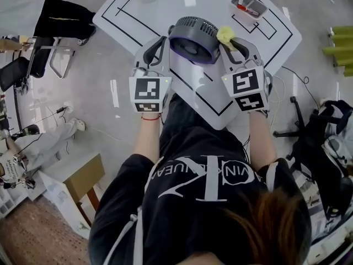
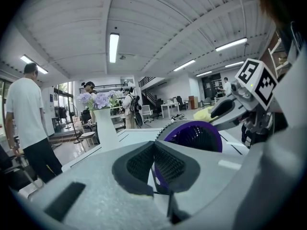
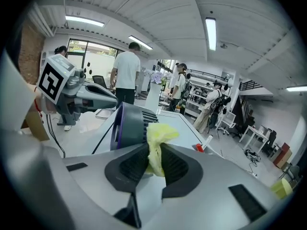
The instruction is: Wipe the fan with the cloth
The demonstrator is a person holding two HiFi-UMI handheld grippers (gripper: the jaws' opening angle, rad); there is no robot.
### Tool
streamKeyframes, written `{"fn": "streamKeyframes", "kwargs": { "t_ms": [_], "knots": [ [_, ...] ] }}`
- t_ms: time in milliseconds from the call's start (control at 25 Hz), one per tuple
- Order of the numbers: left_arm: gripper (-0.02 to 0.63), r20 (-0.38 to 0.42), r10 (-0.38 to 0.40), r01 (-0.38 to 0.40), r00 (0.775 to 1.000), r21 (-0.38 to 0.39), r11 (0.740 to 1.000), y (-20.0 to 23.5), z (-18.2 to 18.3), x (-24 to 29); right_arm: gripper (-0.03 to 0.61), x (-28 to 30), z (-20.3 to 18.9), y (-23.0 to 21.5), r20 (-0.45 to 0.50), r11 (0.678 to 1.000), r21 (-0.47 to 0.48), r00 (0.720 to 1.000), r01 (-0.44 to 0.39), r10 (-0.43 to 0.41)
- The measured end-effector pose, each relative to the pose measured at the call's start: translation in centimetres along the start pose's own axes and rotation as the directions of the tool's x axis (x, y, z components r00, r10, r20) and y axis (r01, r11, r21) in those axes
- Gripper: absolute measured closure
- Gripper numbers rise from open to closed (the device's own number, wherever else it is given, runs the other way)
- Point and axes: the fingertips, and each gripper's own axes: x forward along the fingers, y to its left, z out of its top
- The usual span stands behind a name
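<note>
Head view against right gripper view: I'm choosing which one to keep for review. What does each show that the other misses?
Only the head view: the person's black shirt and the purple fan seen whole from above. Only the right gripper view: the right gripper close up, jaws shut on the yellow cloth, with people standing behind. Both: the fan, the cloth at its edge, and the left gripper at its rim.
</note>
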Motion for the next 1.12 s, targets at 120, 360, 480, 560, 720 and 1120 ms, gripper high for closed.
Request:
{"fn": "streamKeyframes", "kwargs": {
  "t_ms": [120, 360, 480, 560, 720, 1120],
  "knots": [
    [0.603, -0.003, -0.004, 0.004, 1.0, -0.009, 1.0, -1.0, -0.2, -0.3, 0.505, 0.0, -0.1, 0.0, 0.011, 1.0, 0.004, 1.0, -0.003, 0.003],
    [0.603, -0.014, -0.04, 0.039, 0.999, -0.022, 0.999, -2.6, -0.8, -0.6, 0.505, 0.1, -0.1, 0.1, 0.021, 1.0, 0.018, 1.0, -0.01, 0.01],
    [0.603, -0.023, -0.081, 0.079, 0.996, -0.046, 0.996, -3.2, -1.5, -0.2, 0.505, 0.1, -0.2, 0.1, 0.012, 0.999, 0.031, 1.0, -0.007, 0.007],
    [0.603, -0.022, -0.099, 0.097, 0.995, -0.072, 0.993, -3.3, -1.8, 0.2, 0.505, 0.0, -0.1, 0.2, 0.01, 1.0, 0.03, 1.0, -0.009, 0.009],
    [0.603, -0.006, -0.117, 0.116, 0.993, -0.084, 0.99, -3.3, -1.6, 0.9, 0.504, 0.2, 0.1, 0.2, 0.005, 1.0, 0.011, 1.0, -0.02, 0.02],
    [0.603, -0.014, -0.168, 0.164, 0.986, -0.147, 0.975, -4.9, -2.8, 0.8, 0.502, 0.1, -0.1, 0.0, -0.012, 0.997, -0.042, 0.998, -0.067, 0.066]
  ]
}}
